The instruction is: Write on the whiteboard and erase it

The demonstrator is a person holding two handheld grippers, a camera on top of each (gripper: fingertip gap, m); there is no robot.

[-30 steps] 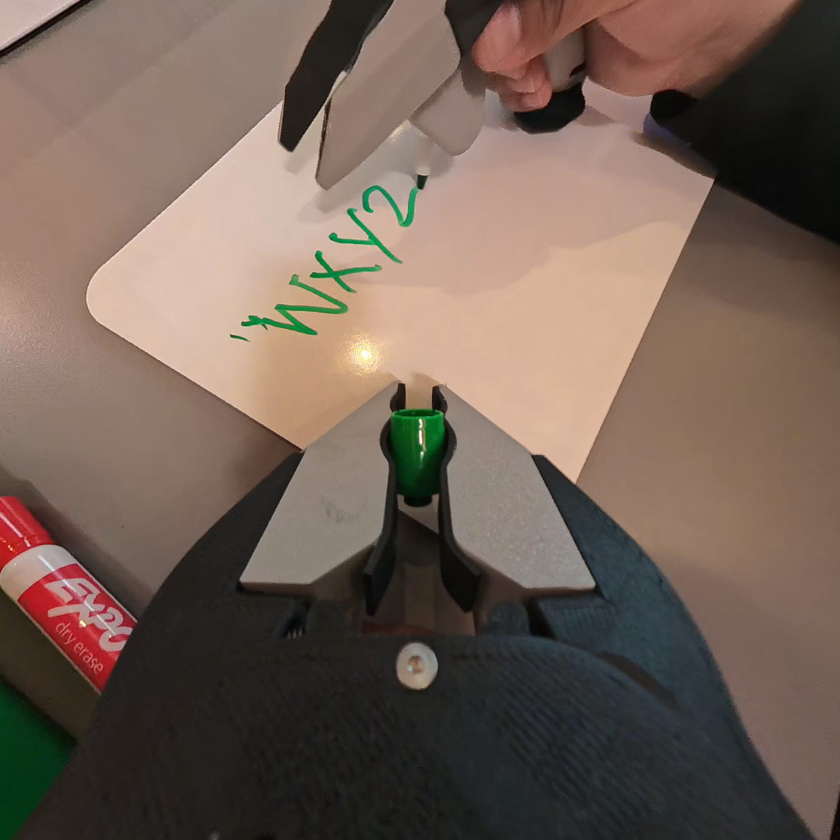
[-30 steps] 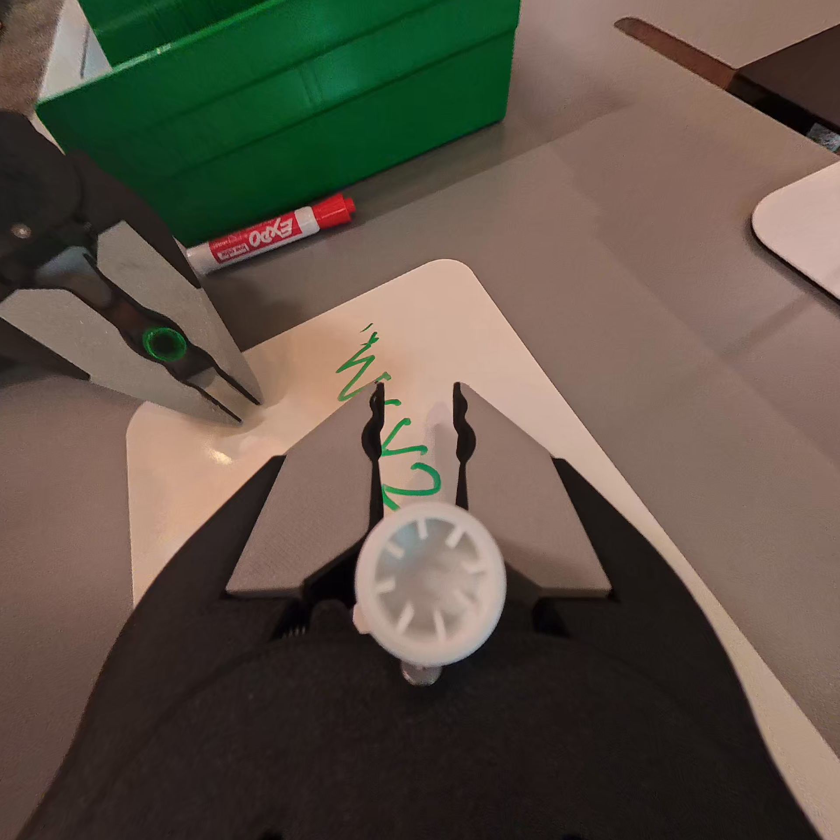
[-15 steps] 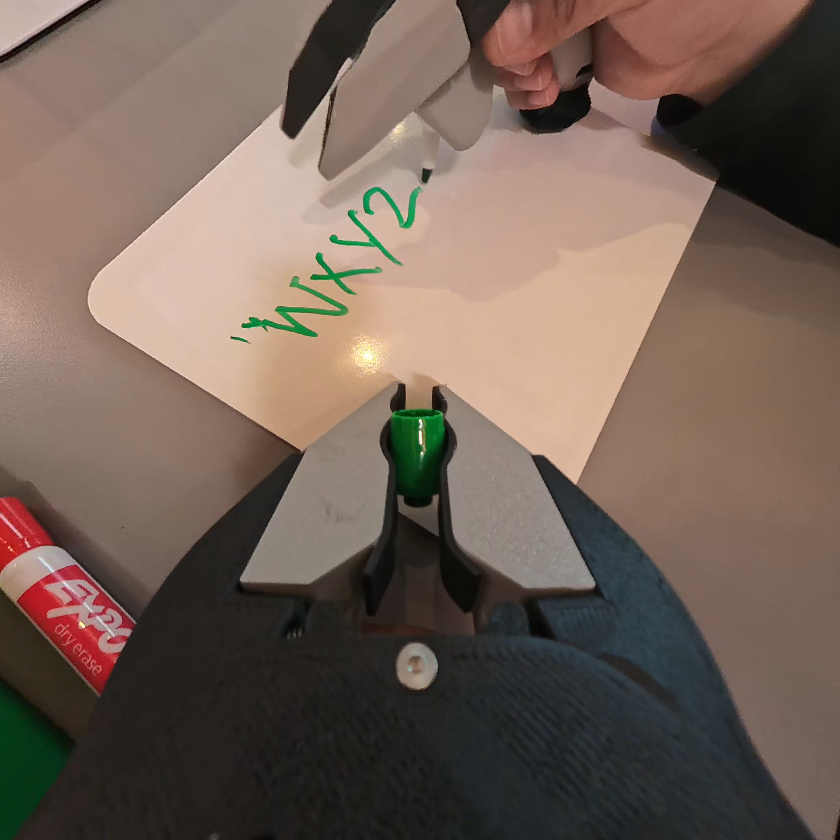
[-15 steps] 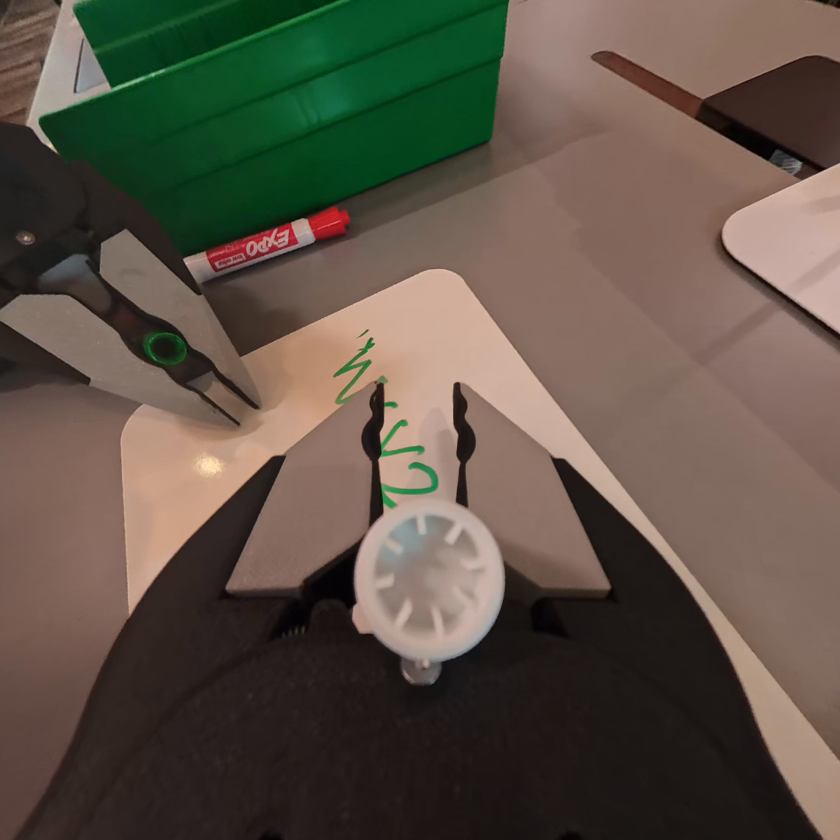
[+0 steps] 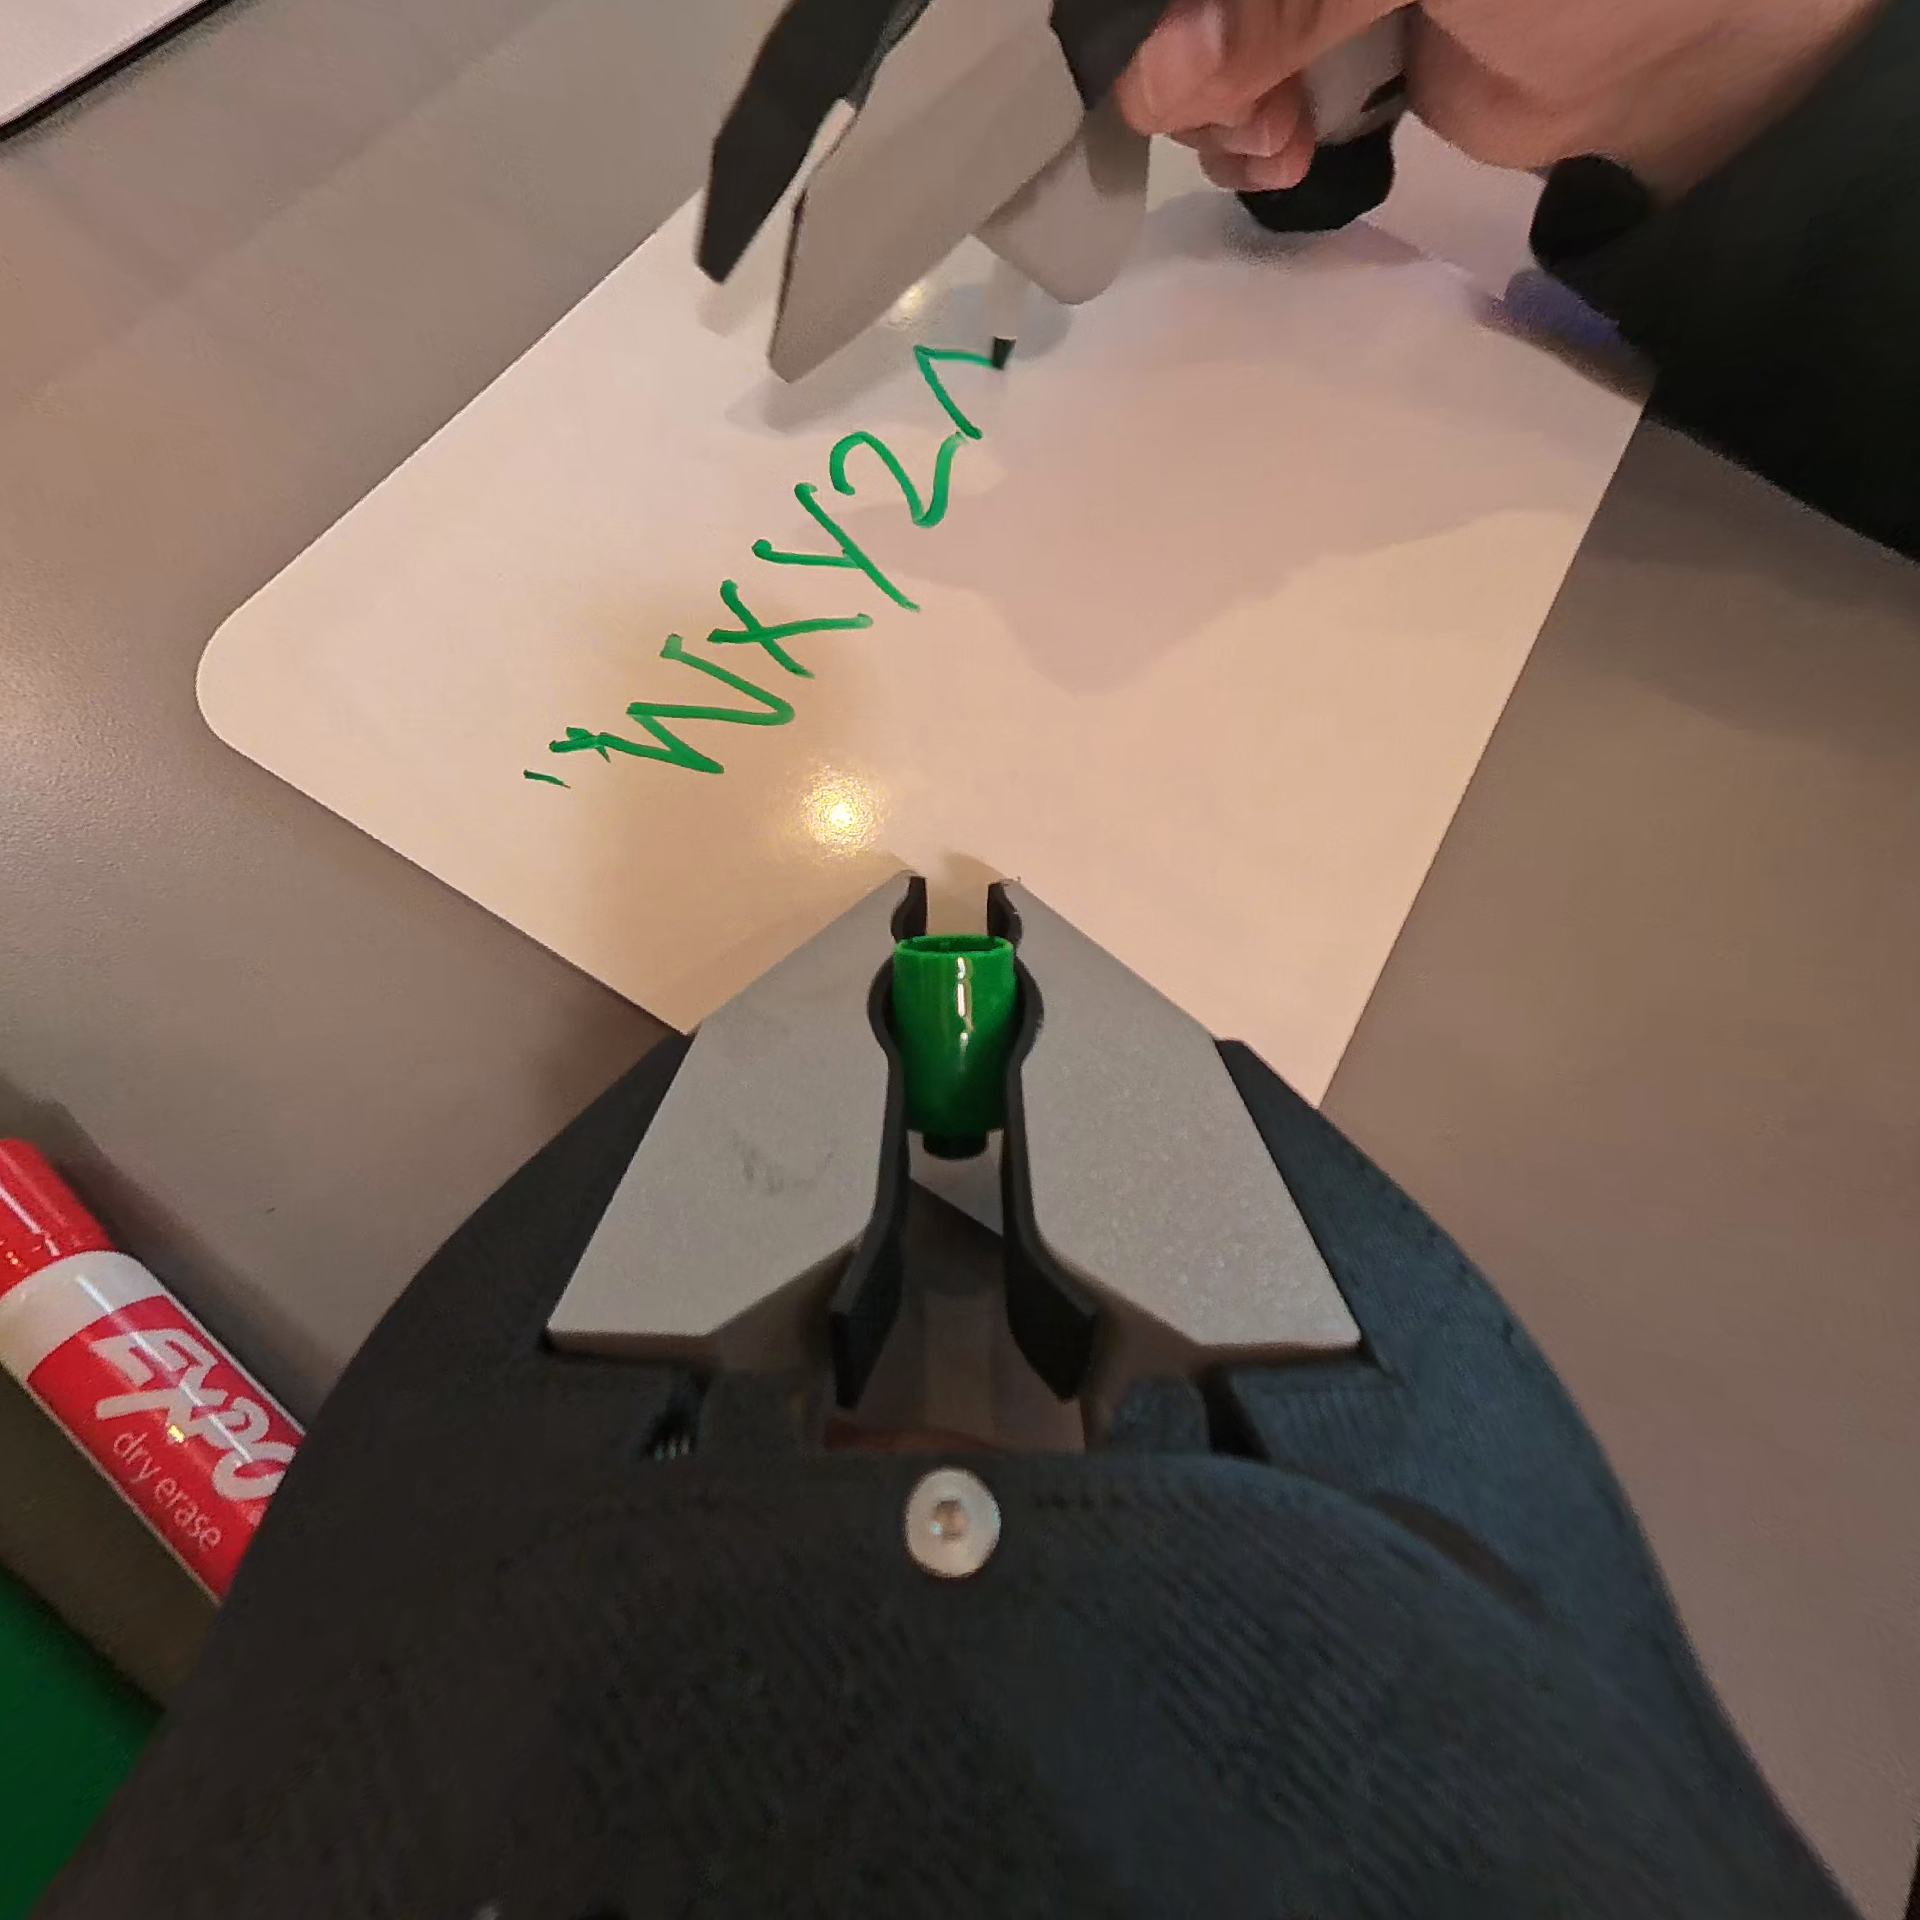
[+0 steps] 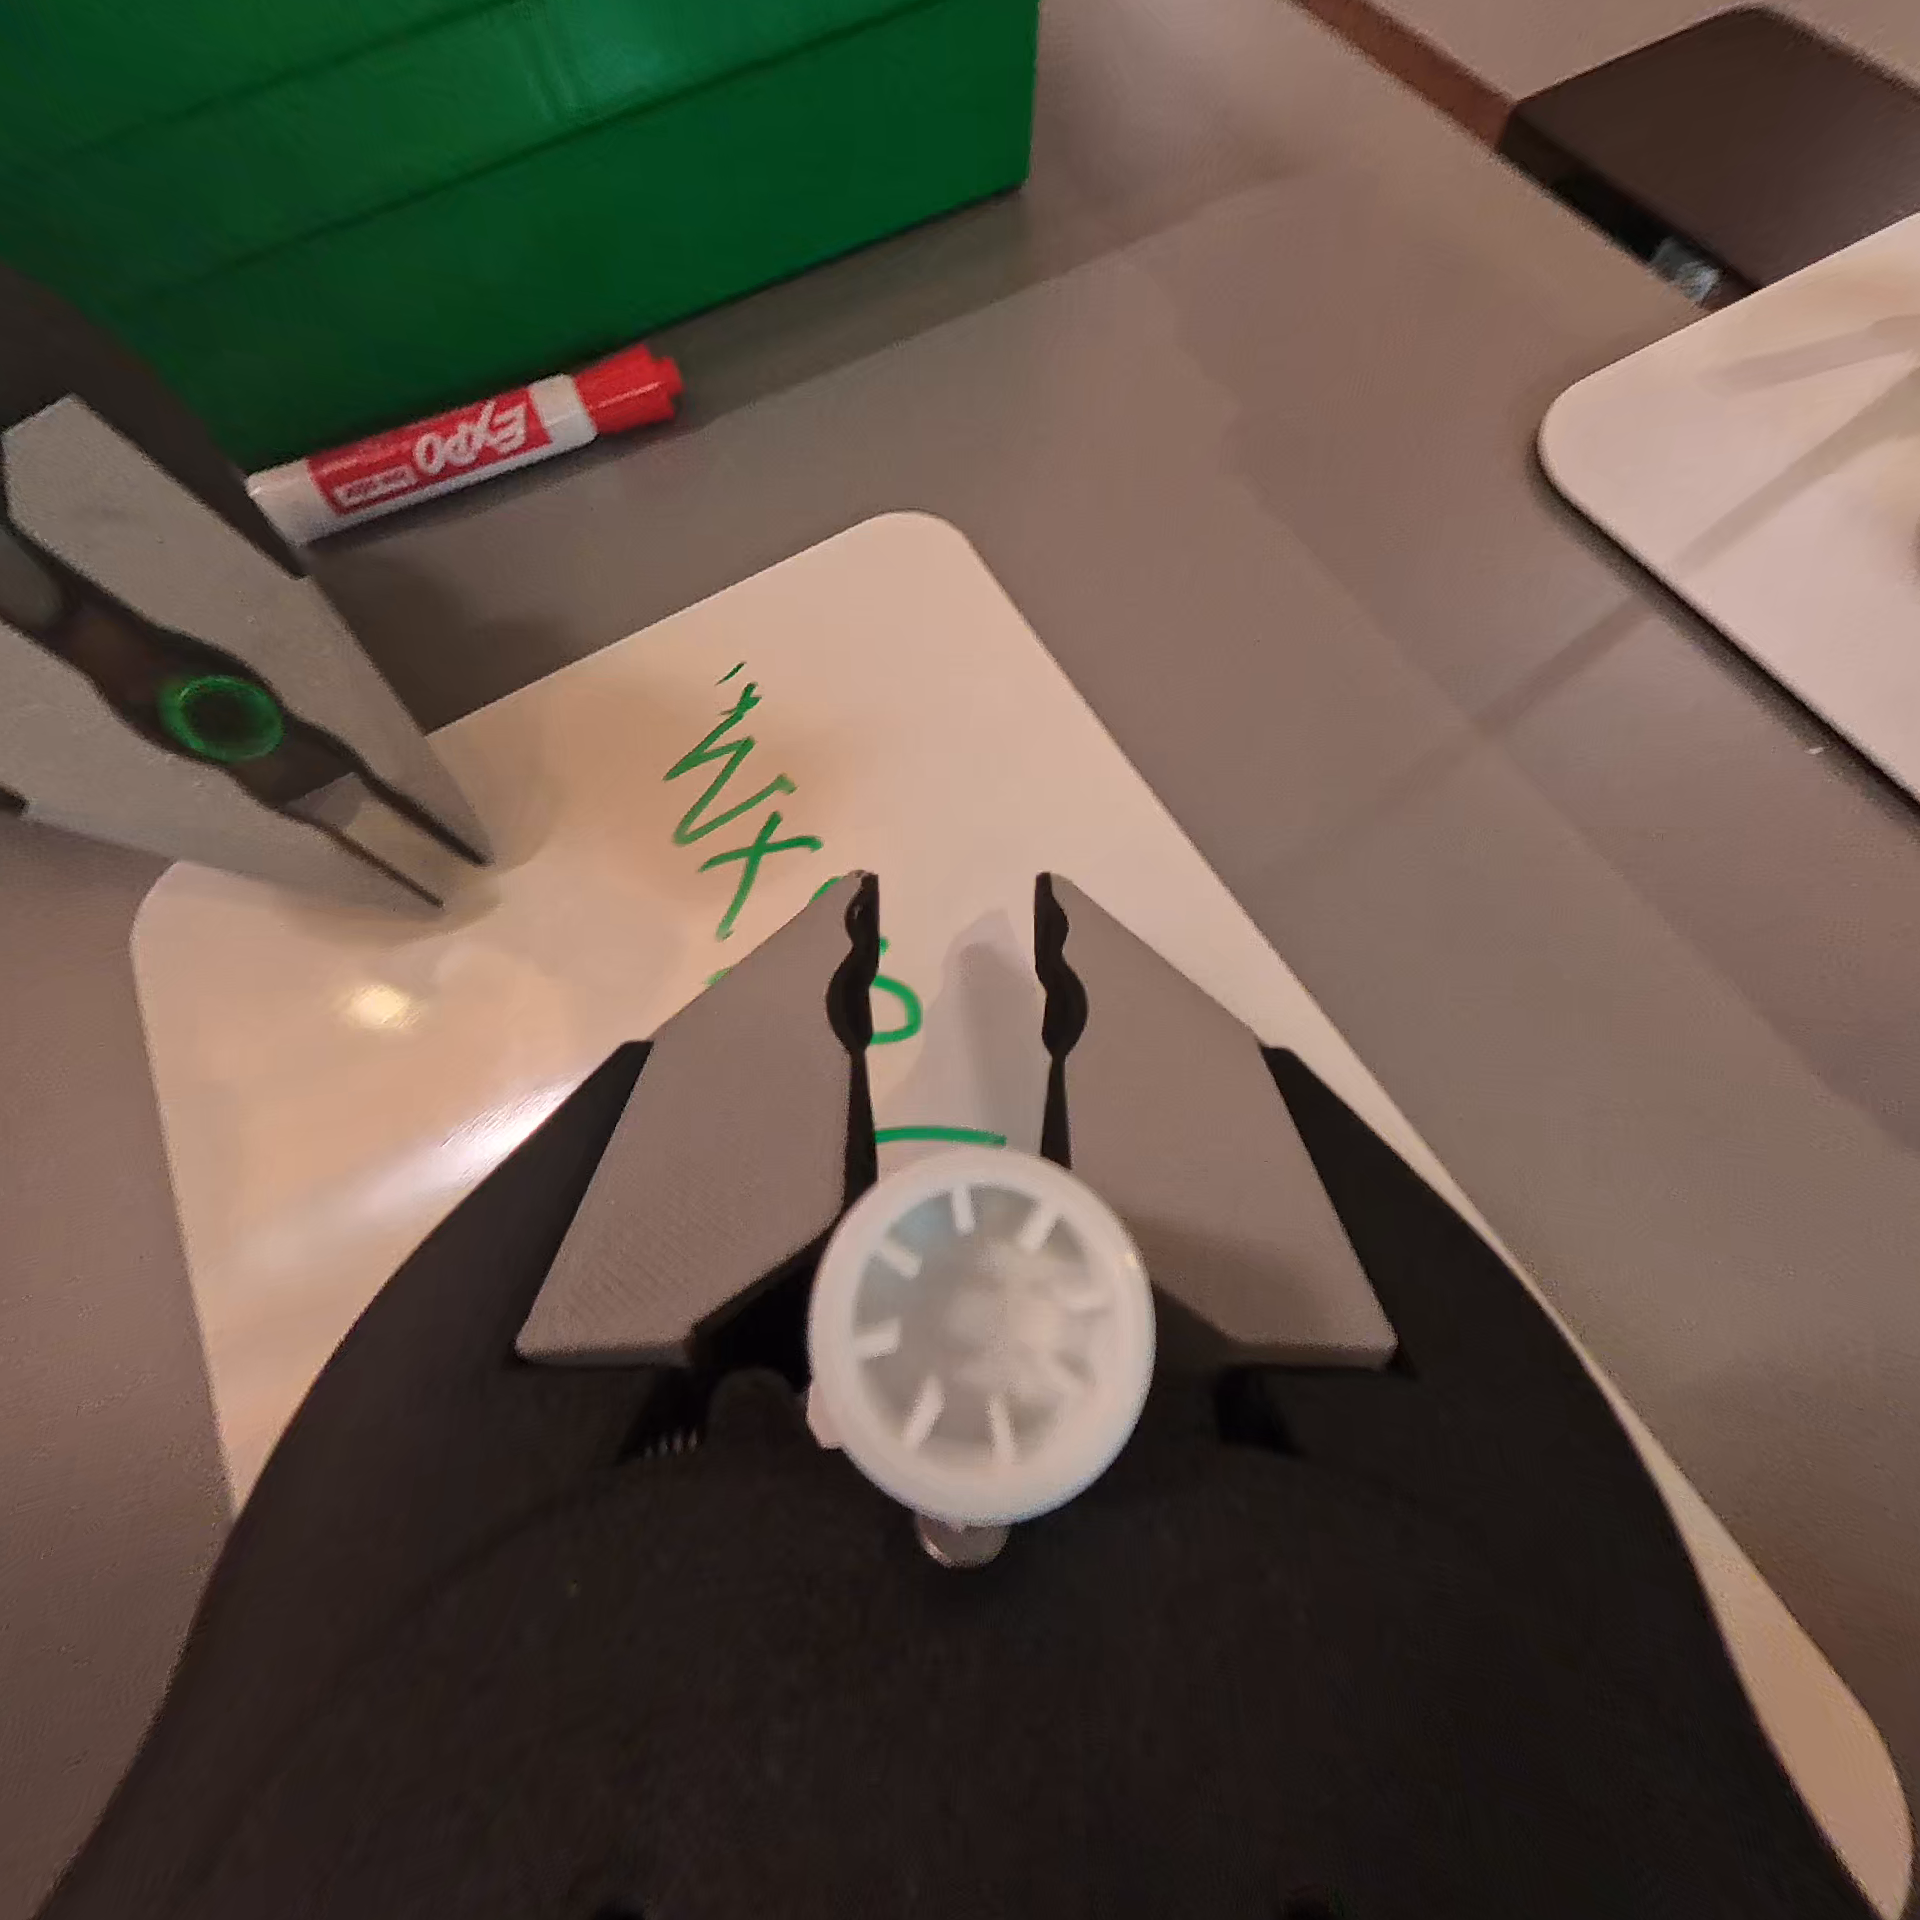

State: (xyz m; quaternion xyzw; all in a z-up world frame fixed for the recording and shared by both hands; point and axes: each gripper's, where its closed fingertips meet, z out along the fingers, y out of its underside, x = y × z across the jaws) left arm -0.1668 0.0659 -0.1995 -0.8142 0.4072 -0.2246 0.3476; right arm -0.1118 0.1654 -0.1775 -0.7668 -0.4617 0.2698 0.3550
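The left claw (image 5: 956, 899) is gripping a green marker cap (image 5: 951, 1029) between its nearly closed fingers, hovering over the near edge of the whiteboard (image 5: 1195, 665), which is lying flat on the grey table (image 5: 1662, 935). The right claw (image 6: 956, 894) is clamping a white-barrelled marker (image 6: 982, 1340), whose round rear end is facing the camera in the right wrist view; its fingers are standing only as far apart as the barrel. In the left wrist view that claw (image 5: 831, 312) is leaning over the far part of the board, held by a person's hand (image 5: 1403, 94), and the marker's dark tip (image 5: 1001, 353) is touching the board at the end of a line of green handwriting (image 5: 790, 613) that is running diagonally across the surface. A red dry-erase marker (image 6: 468, 447) is lying on the table just beside a green bin (image 6: 520, 177), off the board's left corner. A second white board (image 6: 1756, 478) is sitting toward the table's far right edge, well apart.
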